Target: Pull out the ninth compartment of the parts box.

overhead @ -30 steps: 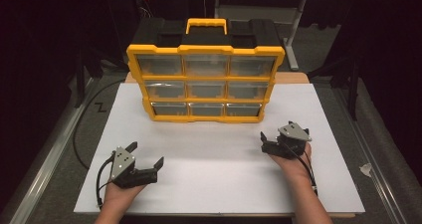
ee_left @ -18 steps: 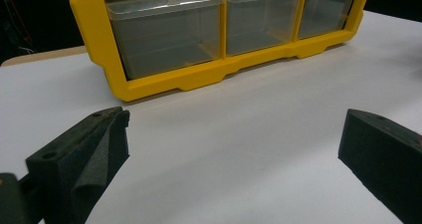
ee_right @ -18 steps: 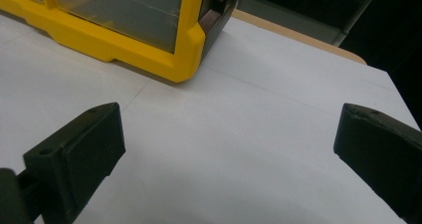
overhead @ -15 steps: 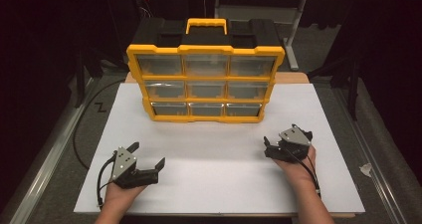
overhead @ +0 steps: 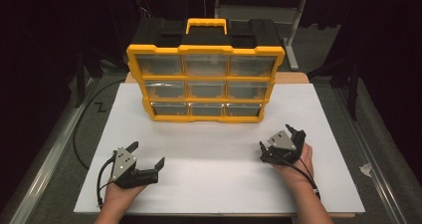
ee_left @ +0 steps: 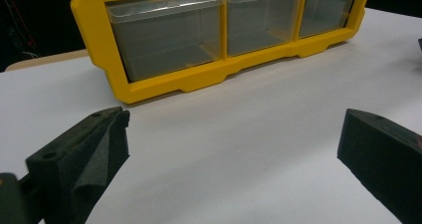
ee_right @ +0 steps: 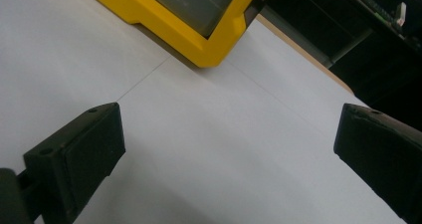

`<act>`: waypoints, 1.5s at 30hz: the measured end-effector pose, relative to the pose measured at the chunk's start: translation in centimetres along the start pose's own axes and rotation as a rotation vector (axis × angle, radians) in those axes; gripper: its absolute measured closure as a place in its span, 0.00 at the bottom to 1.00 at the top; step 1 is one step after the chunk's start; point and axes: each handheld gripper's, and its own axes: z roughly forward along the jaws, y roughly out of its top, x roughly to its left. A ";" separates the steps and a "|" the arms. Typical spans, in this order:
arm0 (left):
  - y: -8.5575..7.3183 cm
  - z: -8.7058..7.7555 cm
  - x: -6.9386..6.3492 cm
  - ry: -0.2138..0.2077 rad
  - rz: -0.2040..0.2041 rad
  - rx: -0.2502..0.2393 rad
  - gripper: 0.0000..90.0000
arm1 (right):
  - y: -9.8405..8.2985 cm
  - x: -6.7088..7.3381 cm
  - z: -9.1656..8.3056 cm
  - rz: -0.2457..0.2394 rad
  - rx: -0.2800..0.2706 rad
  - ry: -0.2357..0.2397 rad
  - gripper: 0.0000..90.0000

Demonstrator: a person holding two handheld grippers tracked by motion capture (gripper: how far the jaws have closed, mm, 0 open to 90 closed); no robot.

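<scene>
Yellow drawer organizer (overhead: 205, 82) stands upright at the far middle of the white surface (overhead: 219, 184); left gripper (overhead: 147, 159) and right gripper (overhead: 279, 138) rest well short of it, both jaws wide apart, holding nothing.

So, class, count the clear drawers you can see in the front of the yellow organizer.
9, in three rows of three on the yellow organizer: top row, middle row, bottom row. All look closed; nothing appears to hide more.
</scene>
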 end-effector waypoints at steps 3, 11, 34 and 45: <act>0.0 0.0 0.0 0.002 0.001 0.000 0.00 | 0.3 0.5 -0.2 -0.070 0.000 -0.013 0.01; 0.0 -0.1 0.1 0.008 -0.006 -0.006 0.00 | 1.1 1.5 -0.8 -0.230 -0.006 -0.051 0.01; 0.1 -0.2 0.2 0.008 -0.009 -0.014 0.00 | 2.4 3.8 -2.1 -0.594 -0.007 -0.159 0.01; 0.1 -0.1 0.2 -0.001 -0.015 -0.007 0.00 | 2.5 4.3 -2.2 -0.714 0.011 -0.205 0.01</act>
